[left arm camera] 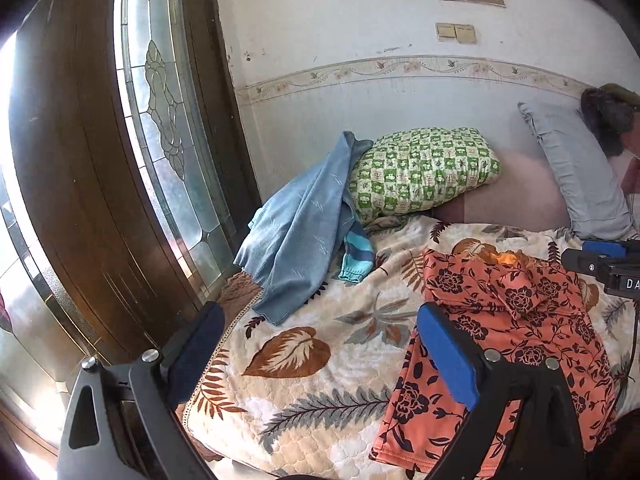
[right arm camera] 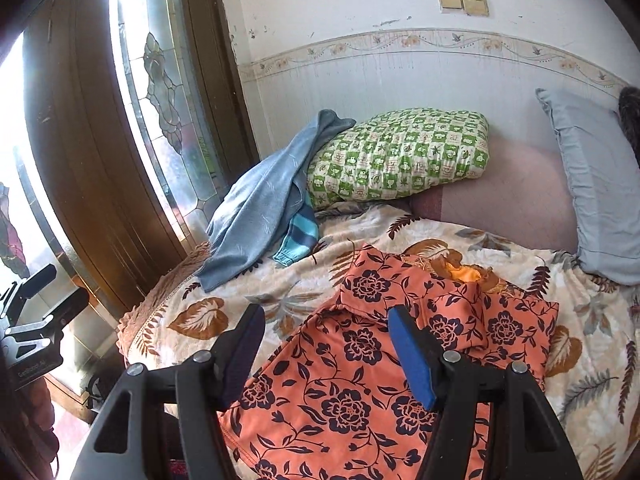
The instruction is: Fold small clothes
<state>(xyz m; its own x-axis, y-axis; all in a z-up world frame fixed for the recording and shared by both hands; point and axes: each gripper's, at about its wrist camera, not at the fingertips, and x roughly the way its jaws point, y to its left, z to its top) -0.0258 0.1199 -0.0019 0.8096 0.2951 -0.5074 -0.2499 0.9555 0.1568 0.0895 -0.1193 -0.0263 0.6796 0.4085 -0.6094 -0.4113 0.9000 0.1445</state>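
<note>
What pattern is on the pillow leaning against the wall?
The pillow has green and cream checks with small motifs, clearest in the right wrist view.

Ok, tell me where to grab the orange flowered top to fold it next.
Take the orange flowered top by its near hem corners, coming from the front edge of the bed. It lies flat, with its sleeves already folded in across the chest, so the free bottom edge lifts most easily. Both grippers, left and right, hang open above it.
</note>
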